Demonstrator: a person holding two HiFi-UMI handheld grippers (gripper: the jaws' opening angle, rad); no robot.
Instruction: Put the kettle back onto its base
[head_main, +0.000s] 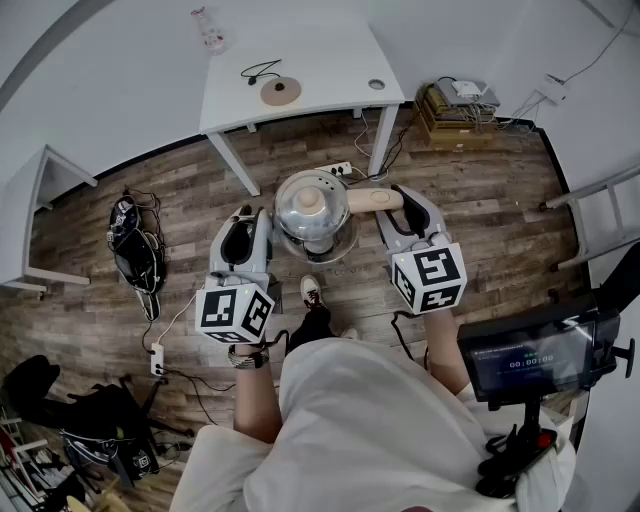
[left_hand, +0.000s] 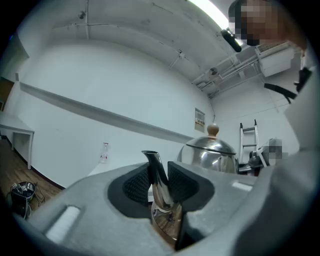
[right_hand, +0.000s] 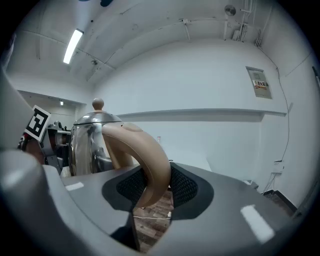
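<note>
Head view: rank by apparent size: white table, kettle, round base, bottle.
1. white table
2. kettle, held up nearer the camera, so it looks enlarged
3. round base and bottle: about alike, not ranked

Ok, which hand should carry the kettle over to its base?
Right. The right gripper grips the kettle by its handle, made for carrying; the left gripper only pinches the thin spout. The base sits on the table.
</note>
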